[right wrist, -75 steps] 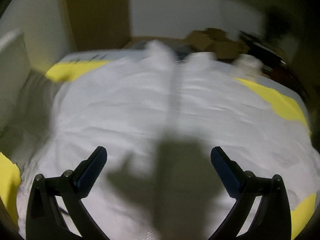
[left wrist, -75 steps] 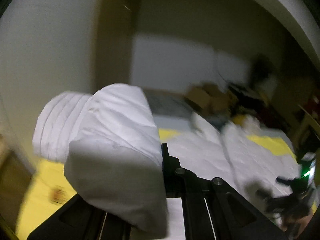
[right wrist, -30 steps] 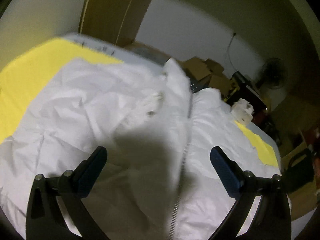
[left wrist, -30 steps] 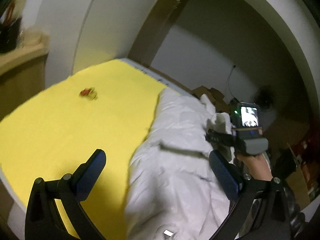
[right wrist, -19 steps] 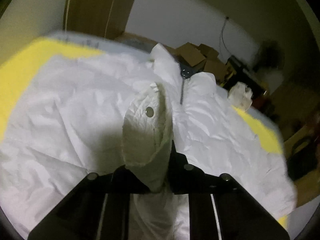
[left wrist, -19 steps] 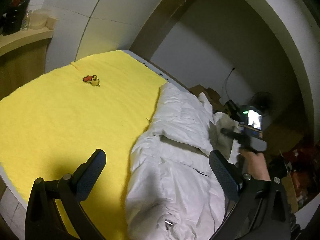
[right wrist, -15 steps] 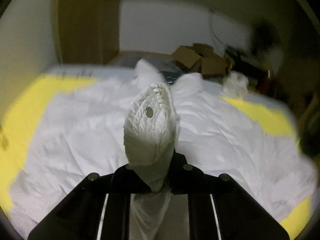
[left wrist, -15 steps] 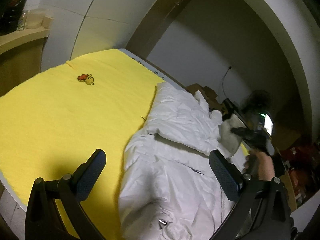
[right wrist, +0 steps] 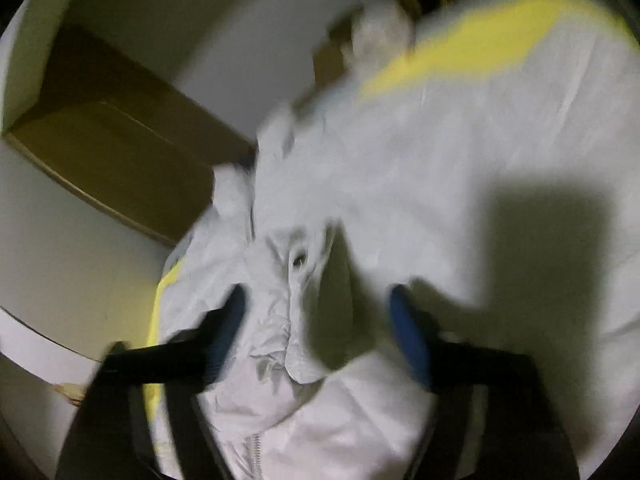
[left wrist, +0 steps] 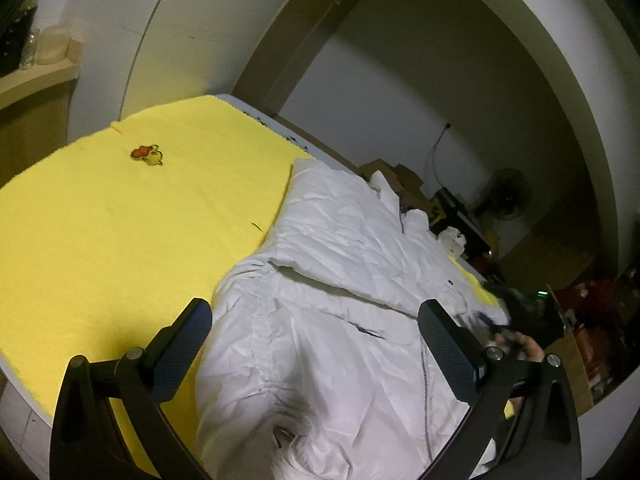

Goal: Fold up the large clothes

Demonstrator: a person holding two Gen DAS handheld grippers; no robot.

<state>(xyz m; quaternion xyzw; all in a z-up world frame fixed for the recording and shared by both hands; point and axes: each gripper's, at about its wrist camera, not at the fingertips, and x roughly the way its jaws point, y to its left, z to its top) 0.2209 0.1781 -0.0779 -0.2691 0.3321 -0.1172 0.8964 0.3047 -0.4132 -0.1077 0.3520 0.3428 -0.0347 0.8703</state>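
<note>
Jacket (left wrist: 340, 320), white, puffy, zip-front, creased; lies across the right part of a yellow blanket (left wrist: 120, 232) on the bed, one sleeve (left wrist: 344, 240) folded over the chest. Left gripper (left wrist: 316, 340) hovers above it, jaws wide, nothing between them. Right gripper (right wrist: 316, 320), blurred, jaws just reopened; half a second ago they pinched a white cuff (right wrist: 296, 304), which now lies loose between the parted pads.
</note>
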